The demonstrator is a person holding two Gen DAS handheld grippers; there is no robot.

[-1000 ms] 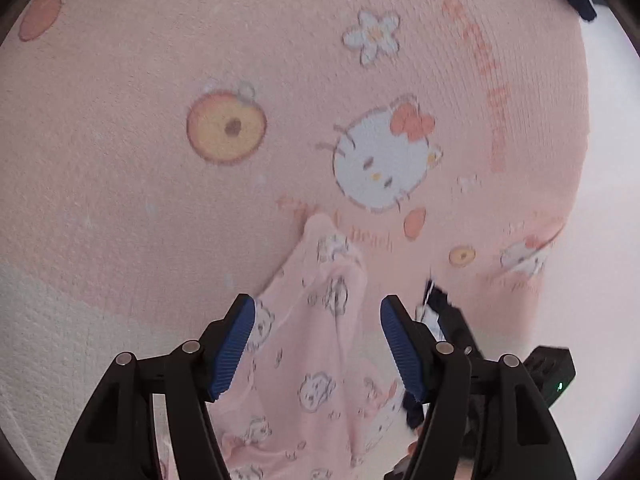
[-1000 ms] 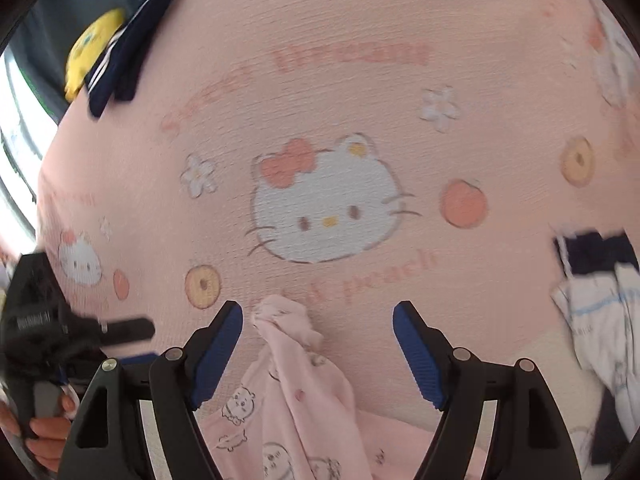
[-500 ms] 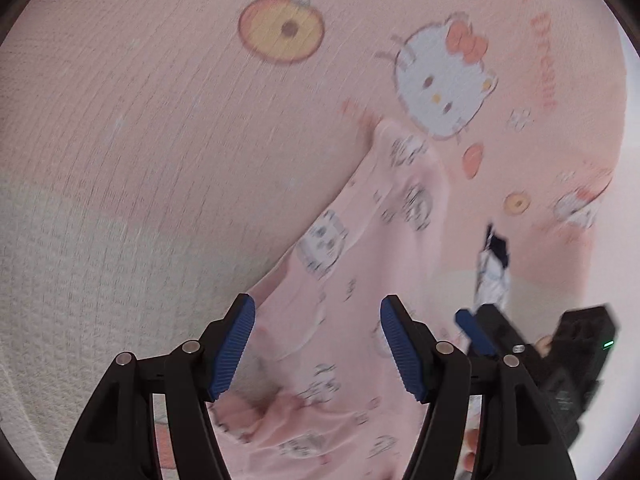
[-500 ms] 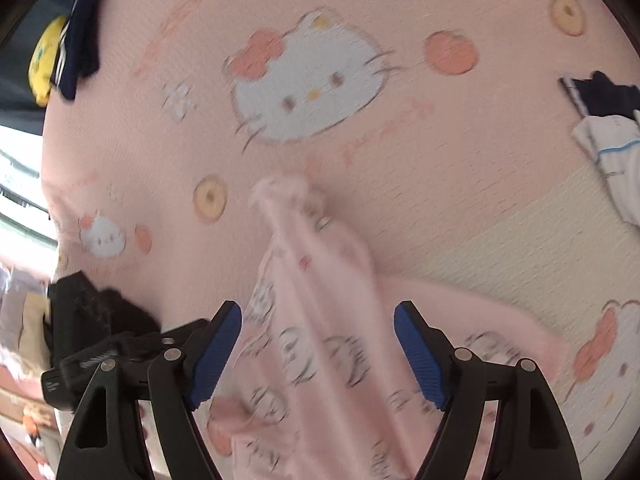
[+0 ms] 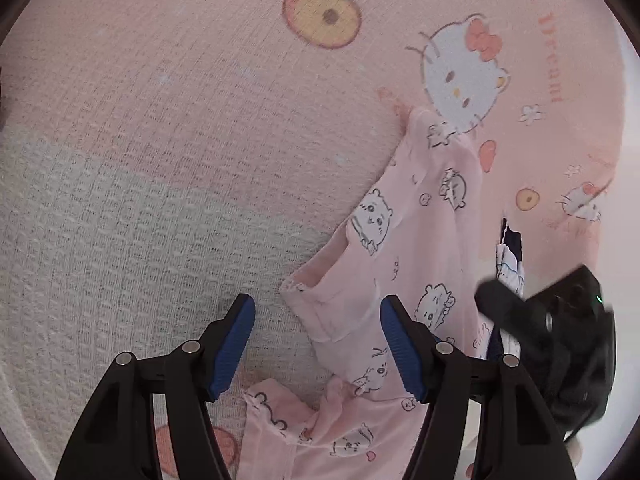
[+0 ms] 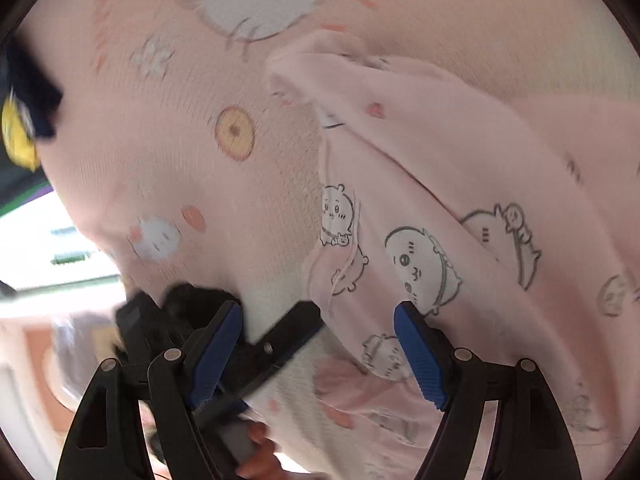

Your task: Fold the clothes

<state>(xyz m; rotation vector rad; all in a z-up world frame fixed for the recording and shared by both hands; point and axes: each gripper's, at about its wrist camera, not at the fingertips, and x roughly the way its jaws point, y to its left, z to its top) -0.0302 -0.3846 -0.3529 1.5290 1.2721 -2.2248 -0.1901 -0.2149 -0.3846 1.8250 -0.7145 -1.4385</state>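
So far you have folded nothing: the pink garment (image 5: 424, 264) sprawls rumpled across the lower right of the left view, on the blanket (image 5: 180, 140). Your left tongs (image 5: 316, 344) and right tongs (image 6: 320, 352) gape, empty.

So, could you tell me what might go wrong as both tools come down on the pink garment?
The left tool is open over the bunched hem of the pink garment; it may pinch several layers or the bedspread too. The right tool, also open, sits very near the left one, so they might collide.
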